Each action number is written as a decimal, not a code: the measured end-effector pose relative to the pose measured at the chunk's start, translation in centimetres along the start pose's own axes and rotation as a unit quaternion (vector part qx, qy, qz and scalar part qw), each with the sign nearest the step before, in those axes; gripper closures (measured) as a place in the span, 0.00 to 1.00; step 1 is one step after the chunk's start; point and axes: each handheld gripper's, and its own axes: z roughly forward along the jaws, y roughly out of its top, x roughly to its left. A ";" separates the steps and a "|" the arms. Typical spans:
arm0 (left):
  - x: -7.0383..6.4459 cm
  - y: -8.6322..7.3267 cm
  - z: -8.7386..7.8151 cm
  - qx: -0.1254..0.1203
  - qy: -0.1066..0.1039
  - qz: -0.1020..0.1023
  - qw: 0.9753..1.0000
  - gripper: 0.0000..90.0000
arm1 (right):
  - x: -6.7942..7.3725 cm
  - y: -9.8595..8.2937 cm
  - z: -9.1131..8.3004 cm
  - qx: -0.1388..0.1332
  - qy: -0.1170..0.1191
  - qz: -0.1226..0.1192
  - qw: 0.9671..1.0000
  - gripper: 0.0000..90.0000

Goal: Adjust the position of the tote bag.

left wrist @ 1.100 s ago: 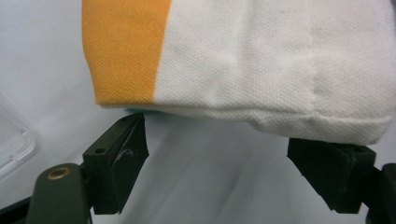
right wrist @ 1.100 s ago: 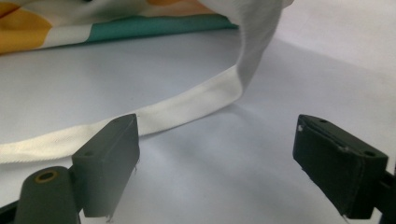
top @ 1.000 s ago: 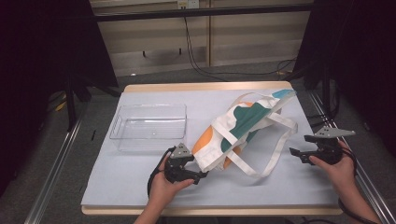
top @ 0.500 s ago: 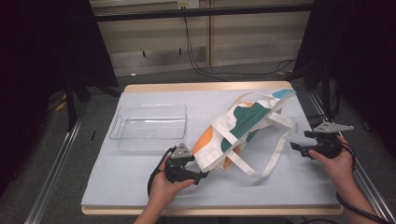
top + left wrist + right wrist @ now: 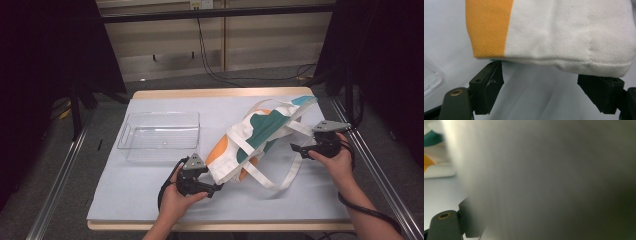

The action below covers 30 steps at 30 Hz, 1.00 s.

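A white tote bag [image 5: 260, 135] with orange and teal patches lies slanted across the pale table mat [image 5: 135, 200]. My left gripper [image 5: 212, 187] sits at the bag's lower corner. In the left gripper view it [image 5: 544, 82] stands open, its jaws wide apart just below the bag's white and orange hem [image 5: 564, 37]. My right gripper [image 5: 296, 148] is at the bag's right side, against a white strap [image 5: 300, 131]. In the right gripper view a blurred pale band [image 5: 549, 180] lies very close to the lens and hides one jaw. The other finger [image 5: 470, 220] stands far out to the left.
A clear plastic tray [image 5: 160, 135] stands empty on the mat left of the bag. A long strap loop [image 5: 285, 175] trails toward the front edge. Metal rails run along both sides of the table, and cables hang behind it.
My right gripper has moved up and left from the mat's right edge to the bag's strap. The left gripper and the bag have stayed in place.
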 end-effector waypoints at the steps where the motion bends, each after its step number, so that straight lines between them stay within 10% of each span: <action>1: 0.0 0.0 0.0 0.001 -0.002 0.002 1.000 0.23 | 0.2 0.3 0.6 -0.001 0.000 0.000 1.000 0.12; 23: 0.1 -0.1 0.1 0.006 -0.007 0.000 1.000 0.23 | -0.4 1.4 3.8 -0.036 -0.036 0.018 0.999 0.12; 30: 0.2 -0.1 0.0 0.004 -0.009 -0.003 1.000 0.23 | -0.2 1.9 4.2 -0.045 -0.026 0.016 0.999 0.51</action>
